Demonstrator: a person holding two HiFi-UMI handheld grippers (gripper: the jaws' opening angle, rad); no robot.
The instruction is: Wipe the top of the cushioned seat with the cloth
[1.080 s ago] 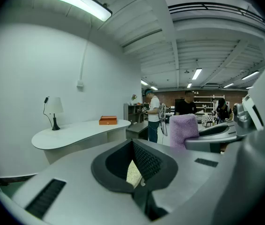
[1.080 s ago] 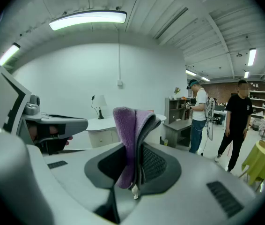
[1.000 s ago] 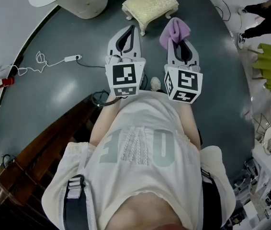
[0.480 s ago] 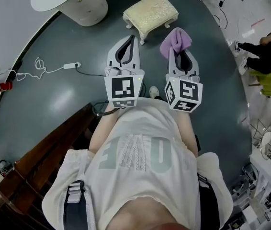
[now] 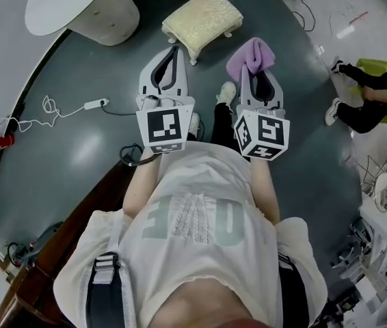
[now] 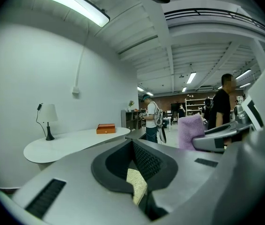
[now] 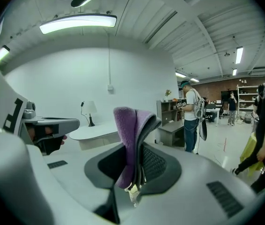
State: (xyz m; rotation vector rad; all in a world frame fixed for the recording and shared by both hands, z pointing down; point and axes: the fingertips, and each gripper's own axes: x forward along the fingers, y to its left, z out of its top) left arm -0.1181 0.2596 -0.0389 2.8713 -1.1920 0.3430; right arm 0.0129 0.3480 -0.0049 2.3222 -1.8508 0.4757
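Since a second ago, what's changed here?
The person's shoe has stepped forward between the grippers, toward the cushioned seat. The right gripper still clamps the purple cloth, and the left gripper stays shut and empty.

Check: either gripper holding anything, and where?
Right gripper pinches the cloth near one end; the rest sticks out past the tips. Left gripper: shut, empty.

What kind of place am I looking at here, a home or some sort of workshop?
Probably a big open workshop or lab hall with a mock living corner: long strip lights overhead, shelving racks at the far end, and a cushioned seat and lamp set out on bare grey floor.
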